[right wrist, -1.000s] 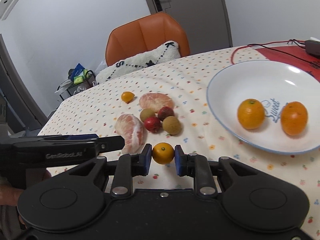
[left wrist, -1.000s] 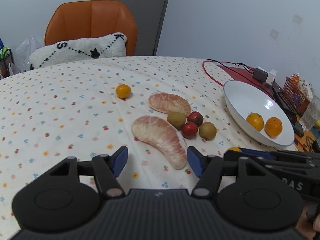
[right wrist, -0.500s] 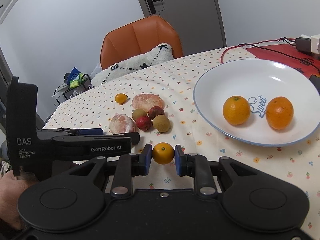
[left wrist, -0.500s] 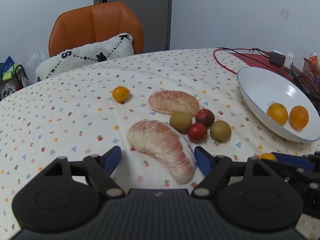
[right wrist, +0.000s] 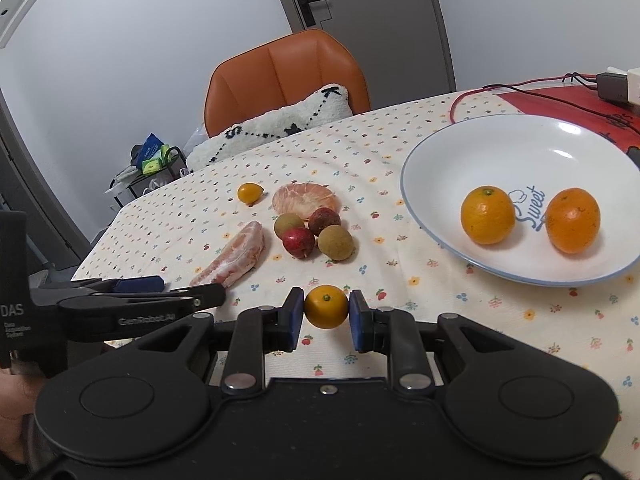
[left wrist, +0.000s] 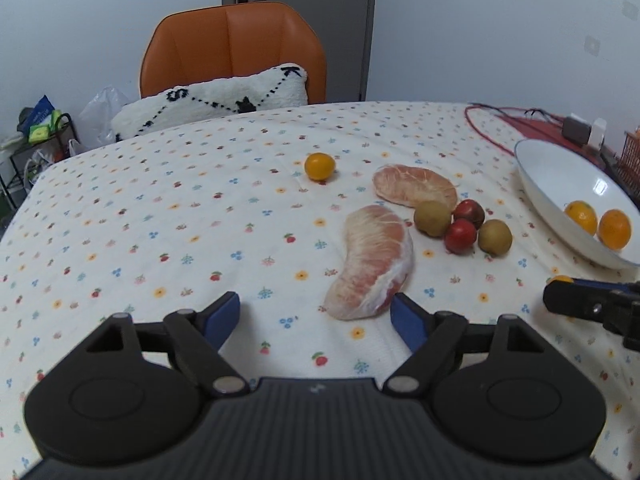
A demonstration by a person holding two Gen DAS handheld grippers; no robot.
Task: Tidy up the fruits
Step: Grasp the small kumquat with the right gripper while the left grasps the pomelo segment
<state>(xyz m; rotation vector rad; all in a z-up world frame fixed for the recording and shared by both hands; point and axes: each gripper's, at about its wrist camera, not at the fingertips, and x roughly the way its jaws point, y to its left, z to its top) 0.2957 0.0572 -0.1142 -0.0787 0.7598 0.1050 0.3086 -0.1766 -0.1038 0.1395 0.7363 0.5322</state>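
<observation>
Between your right claw (right wrist: 326, 312) pads: small orange (right wrist: 326, 306), clamped, held just above counter (right wrist: 460, 320) near its front edge. Your left claw (left wrist: 316, 314) spread wide, empty, low over counter; near pomelo segment (left wrist: 374, 262) end touches or nearly touches its right pad. Second pomelo segment (left wrist: 414, 192) farther back. Two brown fruits (left wrist: 432, 218) and two red fruits (left wrist: 461, 236) clustered, touching, mid-counter. Lone kumquat (left wrist: 319, 166) toward far edge. White bowl (right wrist: 520, 148) by right edge holds two oranges (right wrist: 487, 215).
</observation>
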